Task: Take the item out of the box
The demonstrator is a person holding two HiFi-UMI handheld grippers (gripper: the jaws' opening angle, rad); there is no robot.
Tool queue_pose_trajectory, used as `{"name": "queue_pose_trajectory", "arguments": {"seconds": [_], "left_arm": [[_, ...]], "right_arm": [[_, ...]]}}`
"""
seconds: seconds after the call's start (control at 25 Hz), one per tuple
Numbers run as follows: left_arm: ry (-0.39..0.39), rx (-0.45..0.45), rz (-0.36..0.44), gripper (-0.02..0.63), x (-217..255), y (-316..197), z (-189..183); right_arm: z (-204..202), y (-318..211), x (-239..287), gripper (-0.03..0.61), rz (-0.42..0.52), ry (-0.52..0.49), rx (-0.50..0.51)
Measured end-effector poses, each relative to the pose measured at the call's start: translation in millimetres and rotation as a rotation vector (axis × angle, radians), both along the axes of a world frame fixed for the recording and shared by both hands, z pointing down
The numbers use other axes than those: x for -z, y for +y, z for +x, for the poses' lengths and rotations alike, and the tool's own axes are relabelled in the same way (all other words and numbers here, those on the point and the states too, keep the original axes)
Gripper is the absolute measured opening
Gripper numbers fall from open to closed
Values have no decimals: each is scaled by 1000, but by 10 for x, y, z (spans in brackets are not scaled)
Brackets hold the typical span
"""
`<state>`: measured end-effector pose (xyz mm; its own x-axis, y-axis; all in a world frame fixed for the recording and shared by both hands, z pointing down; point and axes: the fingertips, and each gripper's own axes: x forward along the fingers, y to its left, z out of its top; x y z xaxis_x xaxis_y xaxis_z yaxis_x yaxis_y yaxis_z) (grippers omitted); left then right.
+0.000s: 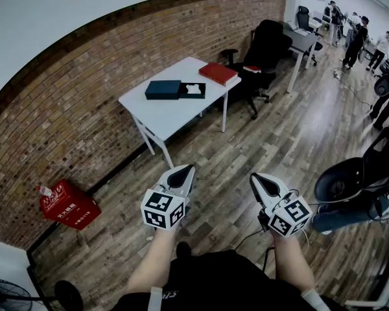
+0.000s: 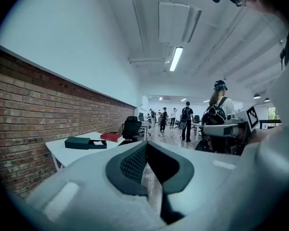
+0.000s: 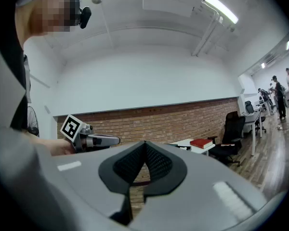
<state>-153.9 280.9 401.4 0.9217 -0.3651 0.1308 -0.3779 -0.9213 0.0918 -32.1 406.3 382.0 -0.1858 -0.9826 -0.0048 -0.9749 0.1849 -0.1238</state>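
A dark teal box (image 1: 163,89) lies on the white table (image 1: 168,112) across the room, with its open tray (image 1: 192,90) beside it showing a white item inside. The same box (image 2: 78,142) shows small in the left gripper view. My left gripper (image 1: 188,168) and right gripper (image 1: 253,177) are held out in front of me at waist height, well short of the table. Both have their jaws together with nothing between them. The left gripper (image 3: 116,139) also shows side-on in the right gripper view.
A red book (image 1: 218,73) lies on the table's far end. A black office chair (image 1: 262,57) stands behind it. A red case (image 1: 68,205) sits on the floor by the brick wall. A scooter (image 1: 356,186) stands at my right. Several people stand at the far end.
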Motion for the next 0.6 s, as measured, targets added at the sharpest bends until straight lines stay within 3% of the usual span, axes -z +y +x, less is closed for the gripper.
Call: {"name": "queue_pose_trajectory", "arguments": {"seconds": [0.6], "left_arm": [[-11,6,-11,5,-127,302,-31]], "right_arm": [[140,478,-183,-2,-25,-17,-50]]}}
